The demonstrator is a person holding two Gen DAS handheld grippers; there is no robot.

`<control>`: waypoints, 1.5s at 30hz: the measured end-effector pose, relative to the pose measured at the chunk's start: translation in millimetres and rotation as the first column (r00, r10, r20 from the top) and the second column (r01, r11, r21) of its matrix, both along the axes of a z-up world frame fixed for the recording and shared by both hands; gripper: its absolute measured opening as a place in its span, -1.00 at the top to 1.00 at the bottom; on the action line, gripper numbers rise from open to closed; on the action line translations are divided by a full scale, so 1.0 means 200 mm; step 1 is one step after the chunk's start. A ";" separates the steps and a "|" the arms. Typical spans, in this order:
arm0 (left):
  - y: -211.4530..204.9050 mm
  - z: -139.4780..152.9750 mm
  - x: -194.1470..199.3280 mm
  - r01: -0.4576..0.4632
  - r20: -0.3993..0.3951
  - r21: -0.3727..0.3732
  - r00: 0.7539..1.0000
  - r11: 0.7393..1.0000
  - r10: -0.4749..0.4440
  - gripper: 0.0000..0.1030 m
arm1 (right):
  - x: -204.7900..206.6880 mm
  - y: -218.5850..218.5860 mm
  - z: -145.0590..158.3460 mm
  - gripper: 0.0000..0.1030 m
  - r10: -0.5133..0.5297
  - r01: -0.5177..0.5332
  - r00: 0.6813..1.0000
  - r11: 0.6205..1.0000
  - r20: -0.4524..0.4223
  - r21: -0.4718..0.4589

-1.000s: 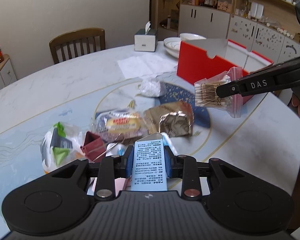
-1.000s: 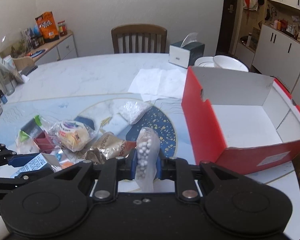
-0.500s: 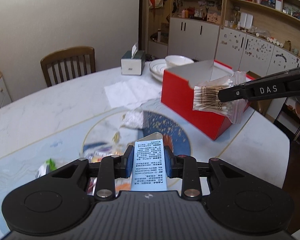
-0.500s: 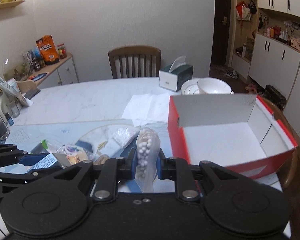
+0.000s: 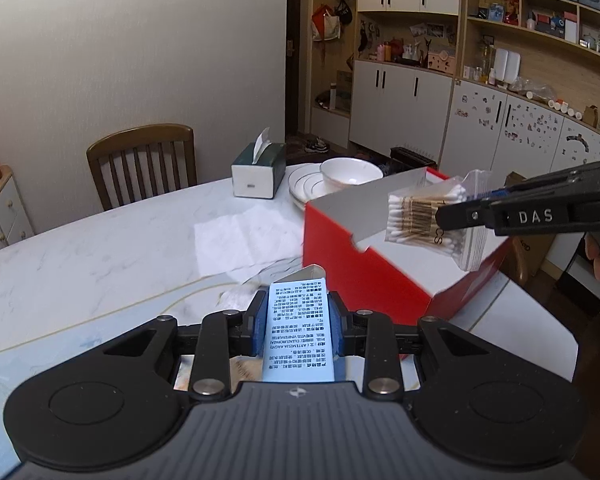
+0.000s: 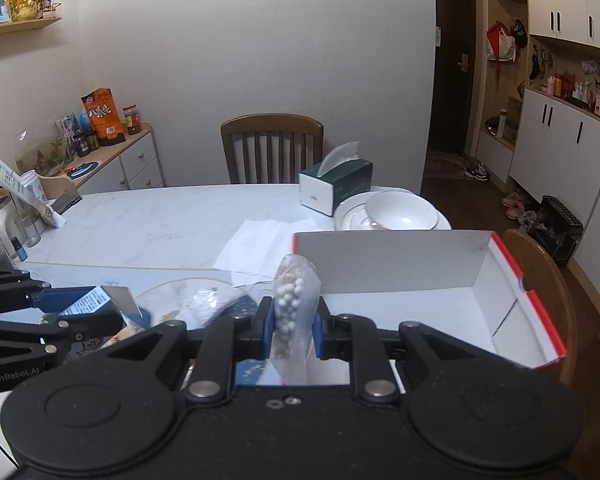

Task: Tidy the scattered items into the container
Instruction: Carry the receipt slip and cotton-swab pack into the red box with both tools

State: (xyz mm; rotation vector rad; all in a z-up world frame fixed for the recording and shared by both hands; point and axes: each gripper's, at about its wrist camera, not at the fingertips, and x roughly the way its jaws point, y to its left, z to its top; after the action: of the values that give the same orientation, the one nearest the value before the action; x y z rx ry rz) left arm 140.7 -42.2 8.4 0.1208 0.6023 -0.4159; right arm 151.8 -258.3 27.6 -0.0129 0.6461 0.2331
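Red cardboard box [image 6: 540,312] stands open on the marble table [image 5: 100,248], with both grippers holding items near it.

Left gripper [image 5: 298,320] is clamped on a pale blue packet [image 5: 298,332] printed with black text, held upright above the table on the near left side of the box. Right gripper [image 6: 292,320] pinches a clear bag of cotton swabs [image 5: 428,216], the white tips bunched between its blue pads; in the left view the bag hangs in front of the box's white inner wall, above its open top. Beyond the box, on the far side of the table, sit a stack of white dishes [image 6: 392,210], a green tissue box [image 6: 334,186] and a sheet of white paper [image 5: 240,236]. A wooden chair [image 6: 272,148] stands at the far edge.
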 end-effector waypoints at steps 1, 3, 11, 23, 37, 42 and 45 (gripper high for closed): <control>-0.03 0.00 0.01 -0.001 0.003 0.003 1.000 1.000 0.001 0.43 | 0.01 -0.03 0.00 0.66 0.001 -0.001 1.000 1.000 0.001 -0.001; -0.09 0.01 0.03 -0.002 0.008 0.010 1.000 1.000 0.002 0.43 | 0.03 -0.08 -0.02 0.66 0.000 0.000 1.000 1.000 -0.002 0.000; -0.36 0.02 0.12 0.017 0.013 0.028 1.000 0.999 -0.017 0.43 | 0.10 -0.30 -0.06 0.66 -0.007 0.007 1.000 1.000 -0.009 -0.005; -0.75 -0.06 0.32 0.083 -0.013 0.085 0.997 0.993 -0.082 0.43 | 0.20 -0.55 -0.16 0.66 -0.045 0.044 0.998 0.999 -0.042 -0.011; -1.03 -0.23 0.58 0.131 -0.086 0.162 0.989 0.978 -0.119 0.43 | 0.34 -0.67 -0.29 0.66 -0.065 0.063 0.994 0.997 -0.082 -0.036; -1.09 -0.30 0.70 0.146 -0.141 0.187 0.983 0.971 -0.121 0.43 | 0.40 -0.69 -0.34 0.66 -0.070 0.065 0.993 0.996 -0.099 -0.054; -1.13 -0.35 0.77 0.157 -0.178 0.210 0.977 0.965 -0.120 0.43 | 0.44 -0.70 -0.37 0.66 -0.063 0.056 0.992 0.996 -0.114 -0.062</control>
State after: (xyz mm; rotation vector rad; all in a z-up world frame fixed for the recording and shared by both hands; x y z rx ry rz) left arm 294.9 -268.0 -60.9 0.3480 0.8059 -0.4967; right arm 238.9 -398.5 -47.2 -0.0369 0.7676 0.1578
